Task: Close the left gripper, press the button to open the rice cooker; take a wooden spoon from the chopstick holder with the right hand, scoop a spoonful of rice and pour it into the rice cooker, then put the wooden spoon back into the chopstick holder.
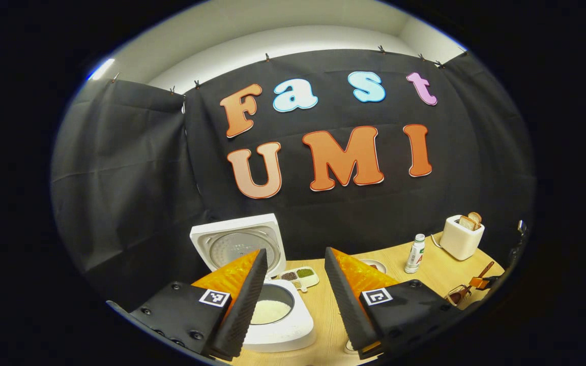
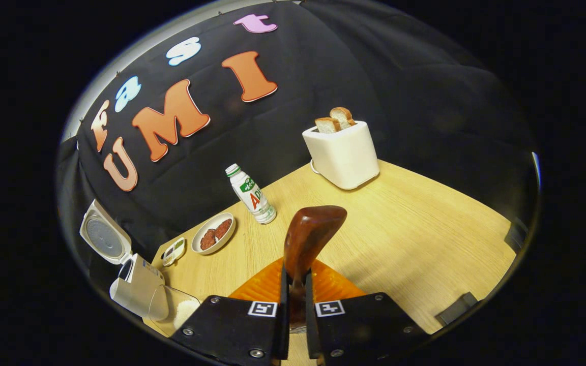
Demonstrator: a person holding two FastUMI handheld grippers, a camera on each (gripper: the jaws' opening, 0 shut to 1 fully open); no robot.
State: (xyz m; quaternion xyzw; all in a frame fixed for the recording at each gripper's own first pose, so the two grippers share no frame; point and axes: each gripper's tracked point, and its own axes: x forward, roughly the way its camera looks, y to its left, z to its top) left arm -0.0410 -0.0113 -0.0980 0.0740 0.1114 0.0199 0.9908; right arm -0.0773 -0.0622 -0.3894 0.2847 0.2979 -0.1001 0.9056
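White square rice cooker point(image 1: 277, 325) lid open, rice inside; right claw point(image 2: 293, 300) pinching dark-brown wooden spoon point(image 2: 309, 239) above light-wood counter point(image 2: 425, 229); left claw point(image 1: 293, 300) spread, idle; spoon's return seemingly left.

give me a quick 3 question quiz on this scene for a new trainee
1. True or false: the rice cooker has its lid shut.
2. What is clamped between the fingers of the right gripper?
A. the white bottle
B. the wooden spoon
C. a slice of bread
3. Fill in: the left gripper has its jaws ____.

Key
1. False: the lid stands up and white rice shows in the pot.
2. B
3. open, with nothing between them.
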